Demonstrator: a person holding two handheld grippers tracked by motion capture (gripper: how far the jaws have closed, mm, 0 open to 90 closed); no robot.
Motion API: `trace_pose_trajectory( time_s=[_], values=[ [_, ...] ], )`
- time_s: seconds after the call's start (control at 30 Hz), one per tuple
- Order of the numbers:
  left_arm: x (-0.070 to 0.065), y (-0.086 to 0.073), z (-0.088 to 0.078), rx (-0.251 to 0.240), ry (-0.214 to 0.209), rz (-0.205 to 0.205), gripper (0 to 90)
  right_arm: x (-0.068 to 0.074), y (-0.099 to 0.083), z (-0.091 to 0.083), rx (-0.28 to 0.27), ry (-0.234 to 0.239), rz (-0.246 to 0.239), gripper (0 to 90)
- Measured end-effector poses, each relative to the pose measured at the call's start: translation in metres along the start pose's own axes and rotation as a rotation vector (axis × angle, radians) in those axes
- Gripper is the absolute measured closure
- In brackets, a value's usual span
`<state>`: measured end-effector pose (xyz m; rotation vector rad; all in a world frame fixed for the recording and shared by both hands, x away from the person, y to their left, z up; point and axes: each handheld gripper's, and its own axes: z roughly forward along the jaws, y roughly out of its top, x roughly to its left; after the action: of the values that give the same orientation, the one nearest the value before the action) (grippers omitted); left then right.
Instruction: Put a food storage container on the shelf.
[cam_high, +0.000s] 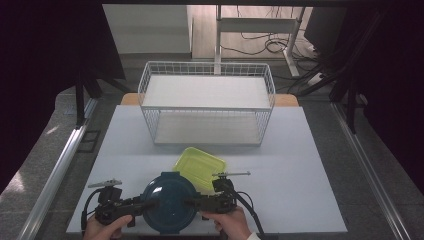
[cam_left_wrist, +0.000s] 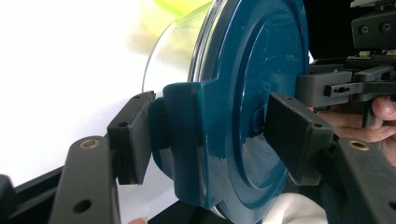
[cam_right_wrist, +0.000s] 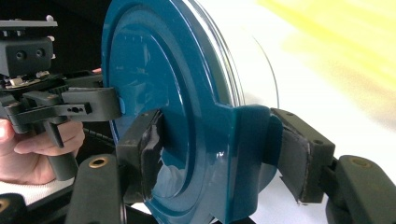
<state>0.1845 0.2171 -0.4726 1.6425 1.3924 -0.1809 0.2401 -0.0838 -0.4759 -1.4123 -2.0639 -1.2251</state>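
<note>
A round clear glass container with a glossy dark teal plastic lid (cam_high: 168, 201) sits at the near edge of the pale grey table (cam_high: 310, 165), between a person's two hands. The lid has raised concentric rings and a thick locking flap on each side. The left gripper (cam_high: 150, 204) is clamped on the left flap, one pad above and one below it. The right gripper (cam_high: 189, 203) is clamped likewise on the right flap. Just behind the container lies a yellow-green rectangular plastic tray (cam_high: 200, 167), and farther back stands a white wire basket (cam_high: 207, 102).
</note>
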Motion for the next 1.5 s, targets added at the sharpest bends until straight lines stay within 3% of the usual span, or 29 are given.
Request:
trace_pose_trajectory(
  time_s=[0.6,0.83,1.0,1.5],
  values=[
    [-0.031,0.069,0.016,-0.006,-0.015,0.076,36.3,-0.001,0.051,-0.043,-0.083,-0.017,-0.023,36.4],
    [-0.037,0.089,0.023,-0.016,-0.029,0.099,36.3,-0.002,0.070,-0.055,-0.101,-0.028,-0.041,36.4],
    [-0.040,0.101,0.028,-0.020,-0.048,0.098,36.4,-0.001,0.083,-0.064,-0.103,-0.049,-0.049,36.4],
    [-0.041,0.115,0.026,-0.026,-0.065,0.108,36.9,0.005,0.099,-0.070,-0.109,-0.064,-0.078,36.4]
  ],
)
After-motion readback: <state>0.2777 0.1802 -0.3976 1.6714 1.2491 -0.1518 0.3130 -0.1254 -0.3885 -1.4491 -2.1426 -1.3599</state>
